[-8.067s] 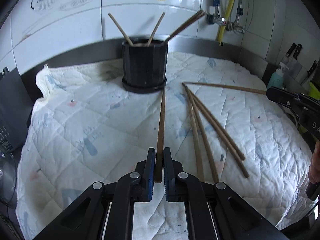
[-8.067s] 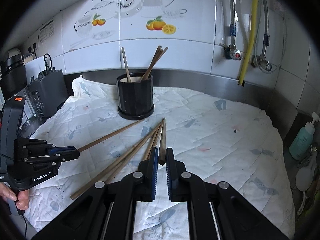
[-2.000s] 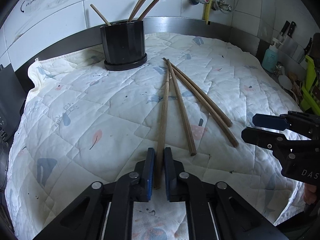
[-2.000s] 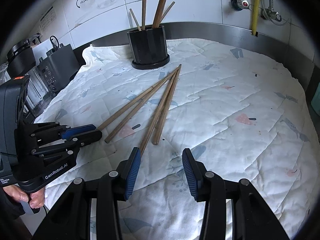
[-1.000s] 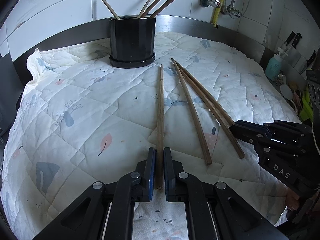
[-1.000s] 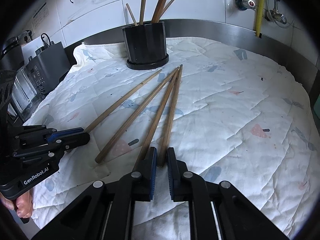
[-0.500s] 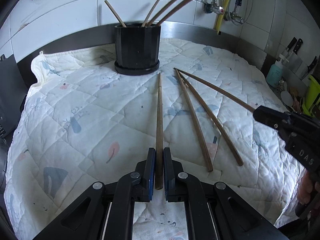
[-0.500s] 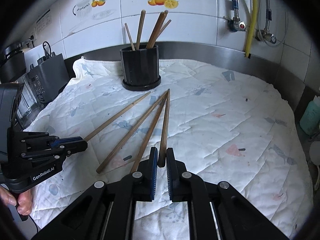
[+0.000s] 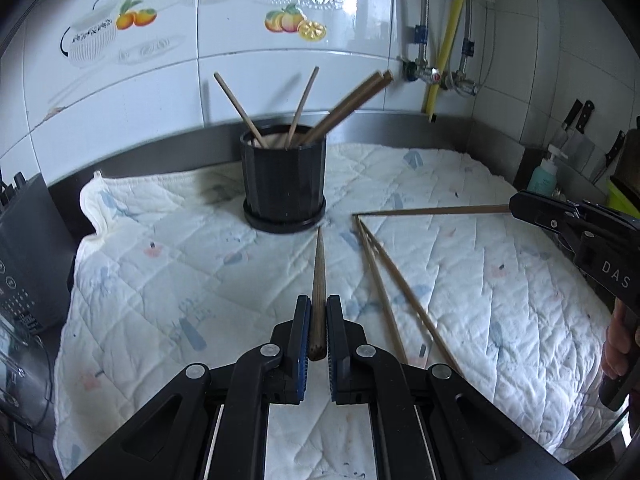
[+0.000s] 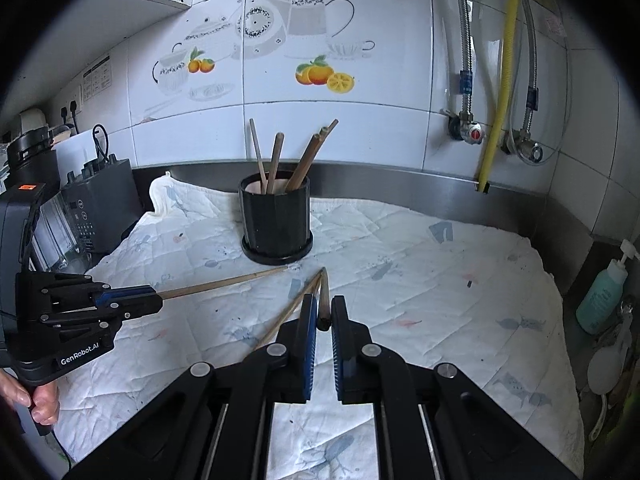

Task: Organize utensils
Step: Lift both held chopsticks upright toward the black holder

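A black holder (image 9: 284, 180) with several chopsticks upright in it stands at the back of the quilted cloth (image 9: 160, 280). My left gripper (image 9: 318, 304) is shut on the thick end of a chopstick (image 9: 319, 268) whose tip points at the holder's base. My right gripper (image 10: 324, 308) is shut on the thick end of another chopstick (image 10: 323, 290). In the left wrist view the right gripper (image 9: 520, 206) comes in from the right with its chopstick (image 9: 432, 211) held off the cloth. Two more chopsticks (image 9: 384, 276) lie on the cloth between the grippers. In the right wrist view the holder (image 10: 276, 216) stands straight ahead.
A dark appliance (image 10: 100, 200) stands off the cloth's left edge. At the right edge are a green soap bottle (image 10: 600, 292) and knives (image 9: 576, 120) on the wall. Pipes and a yellow hose (image 10: 496, 92) run down the tiled back wall.
Both grippers have risen, each with its chopstick, lifting the thick ends off the cloth. Both views tilt up more toward the holder and wall. Two chopsticks stay on the cloth.
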A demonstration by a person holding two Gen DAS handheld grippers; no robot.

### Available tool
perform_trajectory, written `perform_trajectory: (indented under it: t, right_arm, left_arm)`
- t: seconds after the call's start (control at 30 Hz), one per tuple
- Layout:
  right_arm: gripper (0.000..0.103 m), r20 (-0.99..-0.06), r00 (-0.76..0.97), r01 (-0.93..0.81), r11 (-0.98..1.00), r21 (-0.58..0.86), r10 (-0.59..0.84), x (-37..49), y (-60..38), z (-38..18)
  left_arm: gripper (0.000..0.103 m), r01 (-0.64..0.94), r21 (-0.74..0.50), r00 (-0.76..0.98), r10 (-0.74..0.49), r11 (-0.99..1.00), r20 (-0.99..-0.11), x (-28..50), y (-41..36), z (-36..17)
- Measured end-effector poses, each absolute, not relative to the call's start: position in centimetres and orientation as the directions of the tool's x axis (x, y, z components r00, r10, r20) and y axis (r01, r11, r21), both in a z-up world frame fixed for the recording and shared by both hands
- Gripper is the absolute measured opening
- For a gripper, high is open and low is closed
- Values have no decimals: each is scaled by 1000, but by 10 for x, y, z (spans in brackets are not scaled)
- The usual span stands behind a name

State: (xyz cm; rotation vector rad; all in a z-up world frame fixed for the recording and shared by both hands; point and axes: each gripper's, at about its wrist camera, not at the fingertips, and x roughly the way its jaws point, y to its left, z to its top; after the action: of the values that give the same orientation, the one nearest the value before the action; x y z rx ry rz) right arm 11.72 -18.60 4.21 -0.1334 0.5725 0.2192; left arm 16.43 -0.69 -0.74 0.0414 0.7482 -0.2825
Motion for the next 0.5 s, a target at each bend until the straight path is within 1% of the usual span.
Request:
perform_trajectory:
  t: [0.1,0.23,0.5]
  right_arm:
    - [10,-543,818,-254,966,-49,188,126,-187,53]
    - [9,-532,824,-267,962,-63,194,136,-185,68]
    - [9,-498,841,-315,940,-131,212,146,-175,106]
  left_arm:
    - [7,264,-73,706,-244,962,-665,173,-1,6]
    - [7,266,-89,719,-259,960,-645,184,8,26]
    - [7,288,-51,747,-257,956,-613,193,14,55]
